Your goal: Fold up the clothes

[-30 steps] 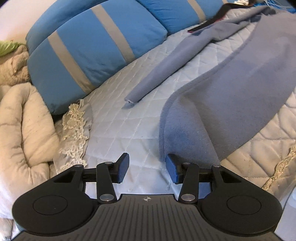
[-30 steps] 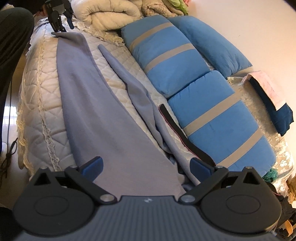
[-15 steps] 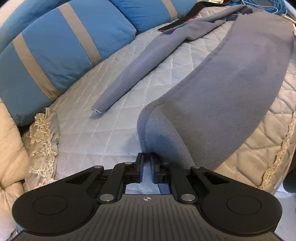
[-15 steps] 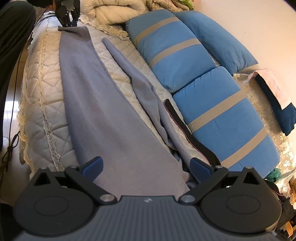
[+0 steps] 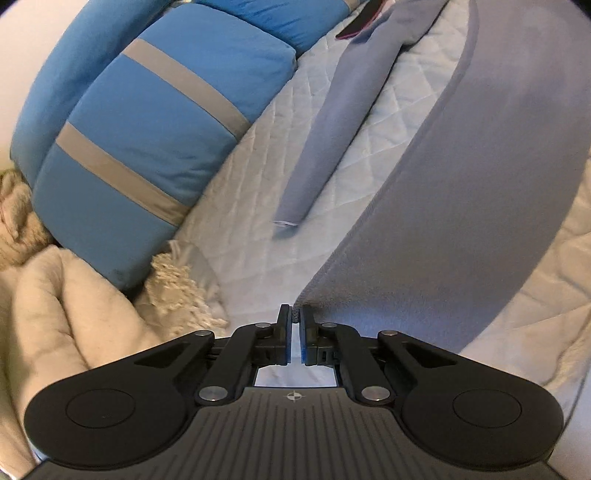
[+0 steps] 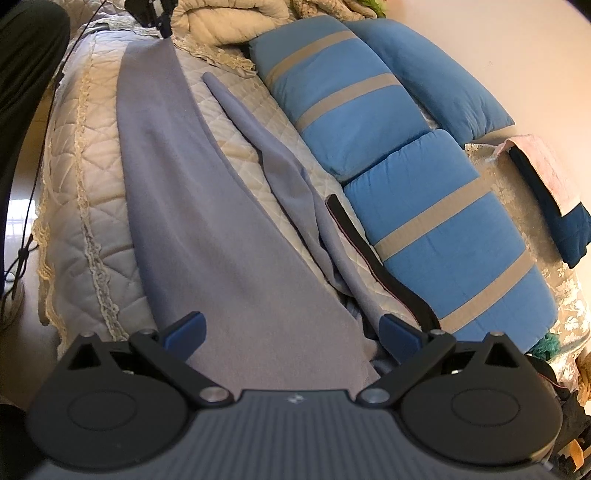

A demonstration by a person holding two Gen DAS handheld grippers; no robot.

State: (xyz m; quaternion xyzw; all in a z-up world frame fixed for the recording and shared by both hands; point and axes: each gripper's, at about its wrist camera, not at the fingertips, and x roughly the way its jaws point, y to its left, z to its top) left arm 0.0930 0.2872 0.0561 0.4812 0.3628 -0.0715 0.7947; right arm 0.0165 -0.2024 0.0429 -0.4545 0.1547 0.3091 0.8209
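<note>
A grey-blue fleece garment point(image 6: 207, 221) lies spread lengthwise along a bed covered by a white quilted bedspread point(image 6: 74, 192). In the right wrist view its wide body runs from the near edge to the far end of the bed, and a long sleeve point(image 6: 258, 133) lies apart on its right, between the body and the blue pillows point(image 6: 369, 122) with grey stripes that line the right side.

The left gripper point(image 5: 294, 320) has its jaws closed on the corner hem of the garment point(image 5: 461, 177); a bit of the fabric shows pinched between the blue pads. In that view the sleeve point(image 5: 325, 140) lies to the left of the body, its cuff end on bare bedspread point(image 5: 258, 206), and a cream blanket point(image 5: 55, 302) is bunched at the near left beside a striped pillow point(image 5: 147, 140).

The right gripper point(image 6: 291, 334) hovers over the near end of the garment with its jaws wide open, holding nothing. A black strap point(image 6: 376, 266) lies along the foot of the pillows. The left gripper shows small at the far end point(image 6: 151, 14).
</note>
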